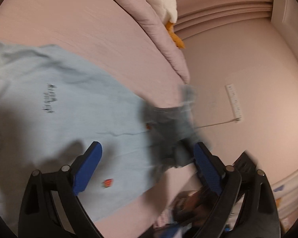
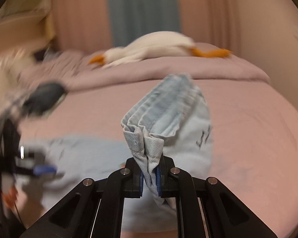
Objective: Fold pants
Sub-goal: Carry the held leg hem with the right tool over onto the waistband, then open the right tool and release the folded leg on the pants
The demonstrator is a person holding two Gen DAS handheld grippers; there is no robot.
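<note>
Right gripper point(image 2: 150, 175) pinching bunched waistband of pants point(image 2: 168, 115), lifted off bed point(image 2: 248, 119). Left gripper point(image 1: 147, 158) spread, empty, above flat legs. Long axis leftward from pinch.

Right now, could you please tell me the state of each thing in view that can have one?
Pants: light blue, waistband bunched and lifted, the rest lying on the bed.
Right gripper: jaws shut on the waistband.
Left gripper: jaws open, holding nothing, above the pants.
Goose toy: lying on its side on the quilt.
</note>
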